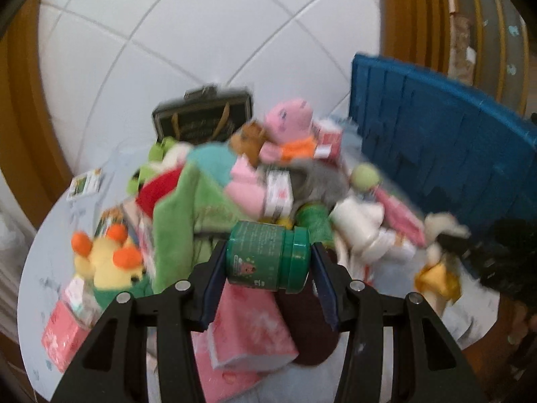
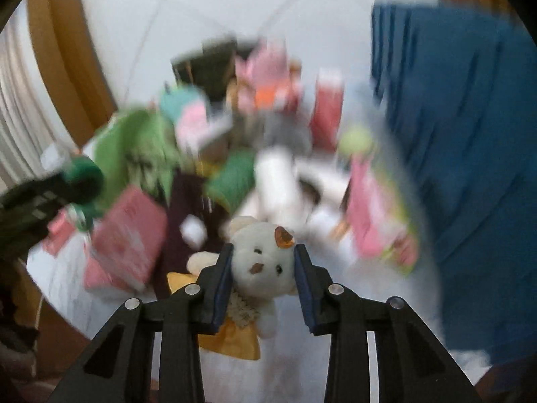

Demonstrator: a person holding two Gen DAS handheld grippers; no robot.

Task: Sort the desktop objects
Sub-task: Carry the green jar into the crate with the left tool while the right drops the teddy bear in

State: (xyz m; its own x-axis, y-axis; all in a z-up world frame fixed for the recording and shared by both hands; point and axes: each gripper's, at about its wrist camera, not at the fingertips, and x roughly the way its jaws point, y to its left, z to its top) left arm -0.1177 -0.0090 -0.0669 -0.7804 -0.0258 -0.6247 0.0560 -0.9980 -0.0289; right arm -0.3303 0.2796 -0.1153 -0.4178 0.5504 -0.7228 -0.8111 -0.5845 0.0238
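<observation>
Both grippers are loaded — left hand-held gripper (image 1: 268,262) clamps a green jar (image 1: 266,258) sideways, right hand-held gripper (image 2: 263,268) squeezes a white teddy bear (image 2: 260,262), probably bound for the blue crate (image 1: 443,134).

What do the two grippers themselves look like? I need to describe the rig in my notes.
Both look alike. The left gripper and the right gripper each have black plastic frames with triangular cut-outs, four round silver pins at the joints, and two flat fingers faced with dark blue pads. No cables, markings or sleeves are visible.

green jar (image 1: 266,257) sideways between jaws, cluttered table (image 1: 43,252)
</observation>
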